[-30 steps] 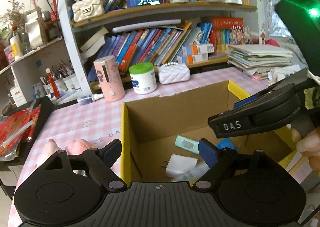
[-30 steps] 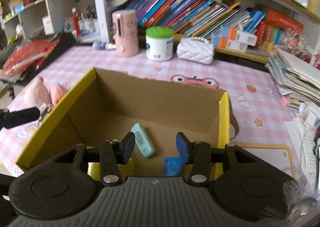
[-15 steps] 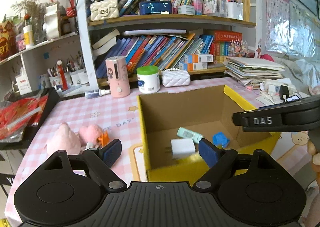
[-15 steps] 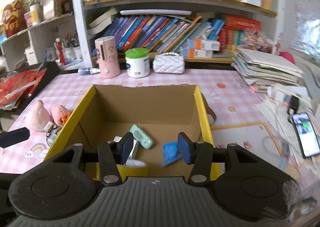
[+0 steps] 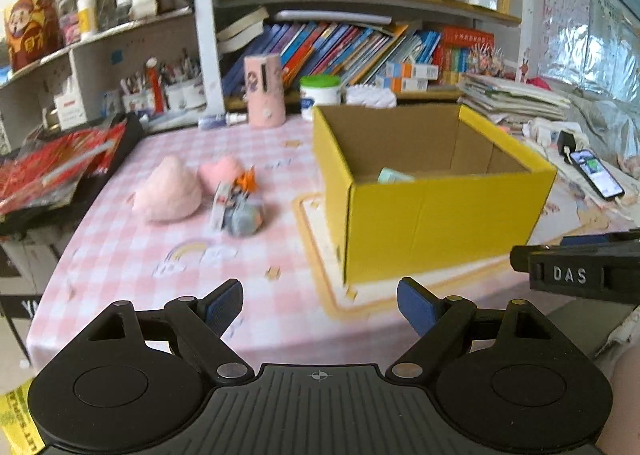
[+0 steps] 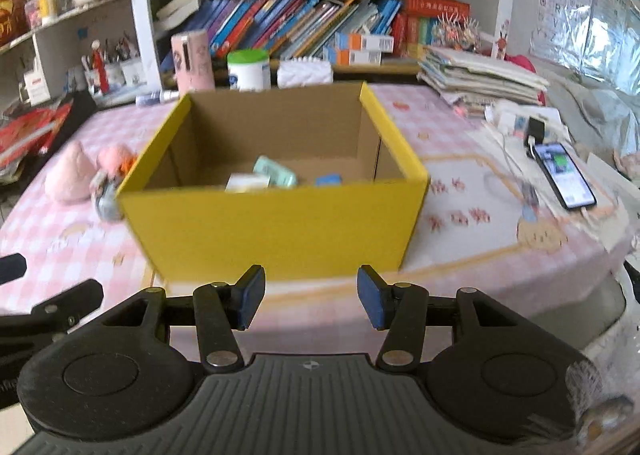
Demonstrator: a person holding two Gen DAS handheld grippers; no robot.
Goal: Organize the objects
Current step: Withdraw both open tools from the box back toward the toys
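We had left hand-held gripper (image 5: 320, 305) wide open, empty; pink plush (image 5: 168, 191) lay ahead-left, nearer it. Right hand-held gripper (image 6: 311, 297) opening, empty, faced yellow box (image 6: 276, 227).

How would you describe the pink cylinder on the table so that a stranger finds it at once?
Start at the yellow cardboard box on the pink checked tablecloth. Behind its left back corner, before the bookshelf, stands the pink cylinder. It is taller than the green-lidded white jar beside it, with a dark vertical slot on its front.
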